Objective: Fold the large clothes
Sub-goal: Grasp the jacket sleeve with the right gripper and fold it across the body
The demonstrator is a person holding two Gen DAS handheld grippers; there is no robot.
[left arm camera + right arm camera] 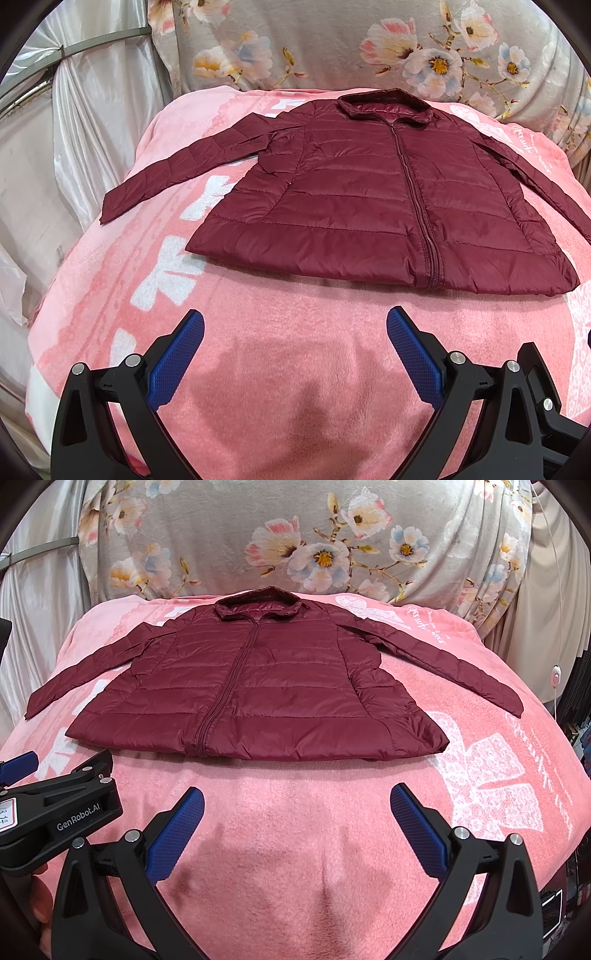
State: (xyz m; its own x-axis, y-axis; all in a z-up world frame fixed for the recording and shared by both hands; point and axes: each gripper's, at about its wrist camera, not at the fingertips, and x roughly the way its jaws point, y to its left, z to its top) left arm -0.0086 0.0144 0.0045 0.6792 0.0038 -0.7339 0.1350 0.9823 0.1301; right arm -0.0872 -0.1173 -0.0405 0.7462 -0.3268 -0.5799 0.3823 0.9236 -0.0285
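Both tongs are spread wide and hold nothing: the left gripper (295,325) and right gripper (297,805) hover over bare pink blanket (295,775), short of the hem. The jacket (255,686) lies flat, zipped, collar at the far side, its sleeves splayed toward the blanket's side edges. A floral sheet (295,535) rises behind.
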